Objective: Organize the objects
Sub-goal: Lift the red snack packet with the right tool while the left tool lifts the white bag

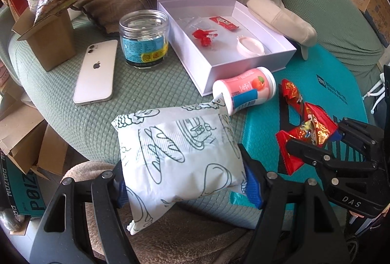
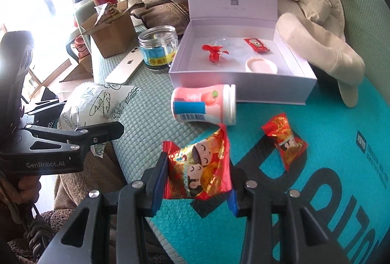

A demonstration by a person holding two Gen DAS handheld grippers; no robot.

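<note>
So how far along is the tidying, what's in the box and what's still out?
Done: the white box already holds a red packet, a red toy and a pink lid. In hand: the left gripper grips the white bread bag; the right gripper grips a red snack. Left: the pink bottle on its side and another red snack.

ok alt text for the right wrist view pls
Right tongs grip a red snack packet above a teal mat. Beyond lie a pink bottle on its side, another red packet and an open white box.
</note>
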